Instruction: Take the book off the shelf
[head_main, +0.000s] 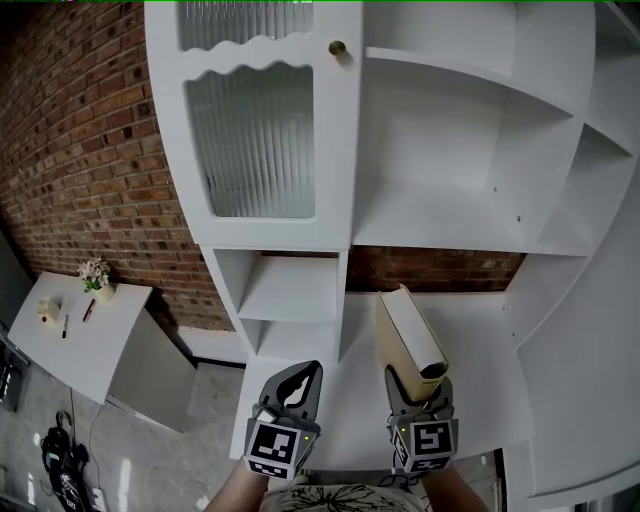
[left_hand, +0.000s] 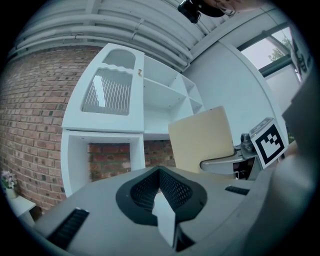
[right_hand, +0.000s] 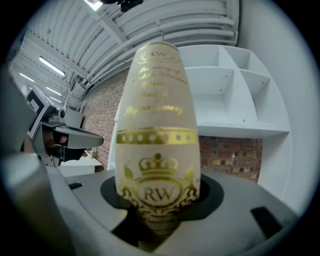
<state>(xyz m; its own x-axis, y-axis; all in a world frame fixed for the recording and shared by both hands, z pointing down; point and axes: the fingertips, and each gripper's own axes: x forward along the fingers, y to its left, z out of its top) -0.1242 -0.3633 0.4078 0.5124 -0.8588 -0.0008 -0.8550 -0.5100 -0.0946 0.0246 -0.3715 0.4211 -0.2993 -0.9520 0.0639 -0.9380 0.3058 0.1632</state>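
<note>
A cream book (head_main: 408, 335) with gold lettering stands upright between the jaws of my right gripper (head_main: 415, 387), which is shut on its lower end. It is held out in front of the white shelf unit (head_main: 450, 235), above the unit's lower ledge. In the right gripper view the book's spine (right_hand: 157, 135), with a gold crown and "RW", fills the middle. The left gripper view shows its plain cover (left_hand: 202, 140). My left gripper (head_main: 300, 382) hangs beside it on the left, shut and holding nothing.
The shelf unit has a ribbed glass door (head_main: 250, 140) with a brass knob (head_main: 337, 47) on the left and open compartments on the right. A brick wall (head_main: 80, 150) stands behind. A small white table (head_main: 75, 330) with flowers (head_main: 95, 273) is at the far left.
</note>
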